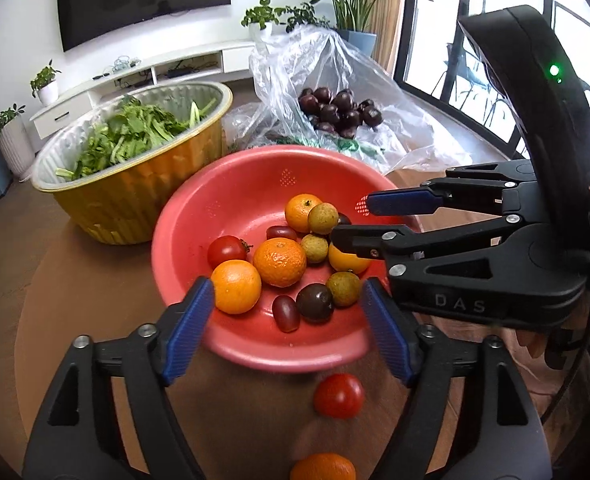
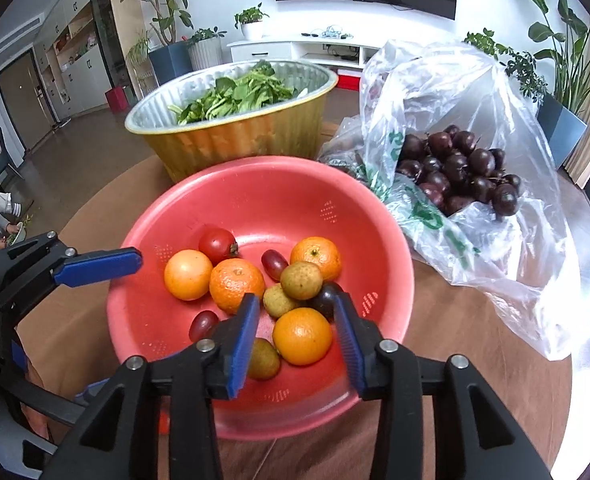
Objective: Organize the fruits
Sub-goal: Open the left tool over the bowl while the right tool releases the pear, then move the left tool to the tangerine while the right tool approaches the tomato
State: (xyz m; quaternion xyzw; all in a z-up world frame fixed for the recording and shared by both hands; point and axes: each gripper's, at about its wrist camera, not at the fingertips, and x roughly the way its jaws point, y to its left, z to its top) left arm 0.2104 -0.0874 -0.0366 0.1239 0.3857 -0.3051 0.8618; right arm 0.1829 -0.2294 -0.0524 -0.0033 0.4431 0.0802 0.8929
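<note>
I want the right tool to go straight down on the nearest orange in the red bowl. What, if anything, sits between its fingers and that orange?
Nothing visible. The right tool is open over the red bowl, and the orange lies bare between its fingers. A brownish fruit crowds the left side, a dark one lies behind.

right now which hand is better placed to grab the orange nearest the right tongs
Right. The right tongs are open, straddling that orange inside the red bowl. The left tongs sit open at the bowl's near rim.
</note>
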